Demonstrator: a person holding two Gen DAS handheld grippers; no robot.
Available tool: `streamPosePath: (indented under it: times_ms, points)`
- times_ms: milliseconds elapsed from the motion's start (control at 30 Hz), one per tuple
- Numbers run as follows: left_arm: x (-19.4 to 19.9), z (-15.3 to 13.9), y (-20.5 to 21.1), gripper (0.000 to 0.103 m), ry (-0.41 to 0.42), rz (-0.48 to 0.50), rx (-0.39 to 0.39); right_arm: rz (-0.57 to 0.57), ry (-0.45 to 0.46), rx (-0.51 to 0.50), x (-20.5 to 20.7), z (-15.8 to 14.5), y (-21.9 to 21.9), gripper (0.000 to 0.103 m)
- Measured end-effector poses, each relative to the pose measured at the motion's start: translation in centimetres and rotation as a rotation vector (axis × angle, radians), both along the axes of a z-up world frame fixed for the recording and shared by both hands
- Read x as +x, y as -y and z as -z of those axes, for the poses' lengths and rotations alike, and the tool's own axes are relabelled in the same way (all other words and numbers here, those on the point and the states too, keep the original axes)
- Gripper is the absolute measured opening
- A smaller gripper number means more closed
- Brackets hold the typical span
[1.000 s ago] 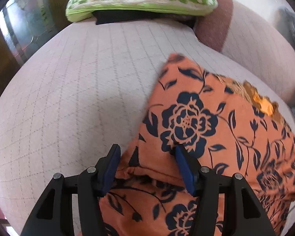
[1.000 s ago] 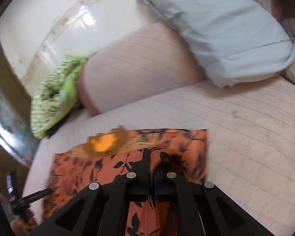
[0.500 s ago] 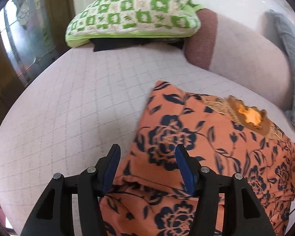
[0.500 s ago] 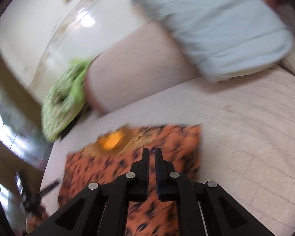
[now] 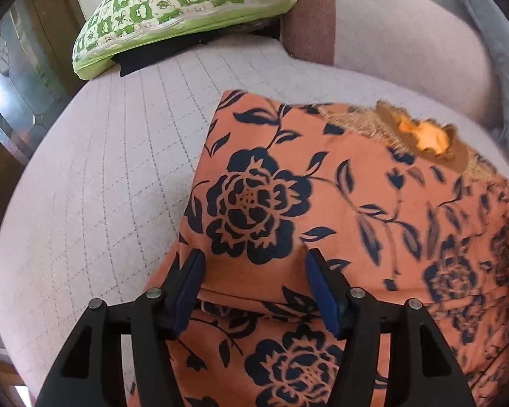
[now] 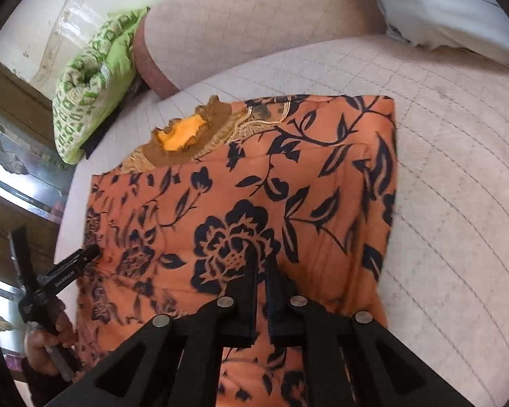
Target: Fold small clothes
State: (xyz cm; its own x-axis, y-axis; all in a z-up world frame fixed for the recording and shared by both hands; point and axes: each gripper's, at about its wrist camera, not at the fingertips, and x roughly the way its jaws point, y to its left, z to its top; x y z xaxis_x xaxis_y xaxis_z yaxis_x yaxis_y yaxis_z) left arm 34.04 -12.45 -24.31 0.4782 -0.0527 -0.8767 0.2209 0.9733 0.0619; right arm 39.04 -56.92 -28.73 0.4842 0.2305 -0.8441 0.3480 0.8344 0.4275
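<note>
Left wrist view first: the left gripper (image 5: pixel 251 268) hangs over the near edge of the orange dress (image 5: pixel 339 210), and its jaws have just been opening a little. The blue pads (image 5: pixel 317 286) stand wide apart, with a folded edge of cloth lying between them, and they do not seem to press on it. Right wrist view next: the right gripper (image 6: pixel 259 264) has its jaws almost together over the big dark flower, and I see no cloth pinched in them.

The dress lies flat on the pale quilted bed (image 5: pixel 95 176), near the green pillow (image 5: pixel 186 3). I think one fold is done. Next, both grippers need to pinch an edge and bring it over evenly.

The dress is orange with dark blue flowers and leaves. It has a gold, lacy neck part (image 6: pixel 183 134) at the far end.
</note>
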Motion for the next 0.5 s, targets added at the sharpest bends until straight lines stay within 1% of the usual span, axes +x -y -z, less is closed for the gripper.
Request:
streamPosePath:
  times_ms: [33, 67, 200, 267, 300, 333, 367, 400, 433, 467, 500]
  points:
    - [-0.2, -0.5, -0.2, 0.062, 0.006, 0.005, -0.017, 0.000, 0.015, 0.017, -0.6, -0.7, 0.2, 0.008]
    - [-0.4, -1.1, -0.6, 0.062, 0.015, 0.011, -0.033, 0.007, 0.052, 0.016, -1.5, -1.7, 0.3, 0.008]
    - [-3.3, -3.9, -2.5, 0.062, 0.059, 0.021, -0.104, 0.044, 0.178, -0.045, -5.6, -6.1, -0.3, 0.008]
    - [-5.5, -6.1, -4.2, 0.066, 0.112, 0.010, -0.122, 0.049, 0.247, -0.068, -8.9, -8.5, -1.1, 0.008]
    - [-6.9, -7.0, -5.0, 0.071, 0.138, 0.013, -0.127, 0.053, 0.279, -0.085, -11.3, -9.4, -1.6, 0.011]
    - [-8.2, -7.7, -5.9, 0.077, 0.159, 0.014, -0.129, 0.052, 0.291, -0.092, -12.8, -9.9, -1.9, 0.015]
    - [-10.0, -8.4, -7.1, 0.078, 0.185, 0.014, -0.128, 0.047, 0.292, -0.098, -14.3, -10.2, -2.1, 0.025]
    - [-11.1, -8.9, -7.7, 0.080, 0.196, 0.020, -0.126, 0.042, 0.287, -0.113, -16.6, -10.5, -2.2, 0.042]
    - [-13.1, -9.3, -9.0, 0.080, 0.206, 0.041, -0.111, 0.048, 0.281, -0.135, -18.5, -10.7, -2.7, 0.056]
    - [-14.2, -9.3, -10.0, 0.080, 0.206, 0.054, -0.088, 0.054, 0.286, -0.142, -19.8, -11.0, -2.9, 0.074]
    - [-15.4, -9.3, -11.1, 0.080, 0.204, 0.058, -0.059, 0.057, 0.306, -0.129, -22.0, -11.2, -3.2, 0.074]
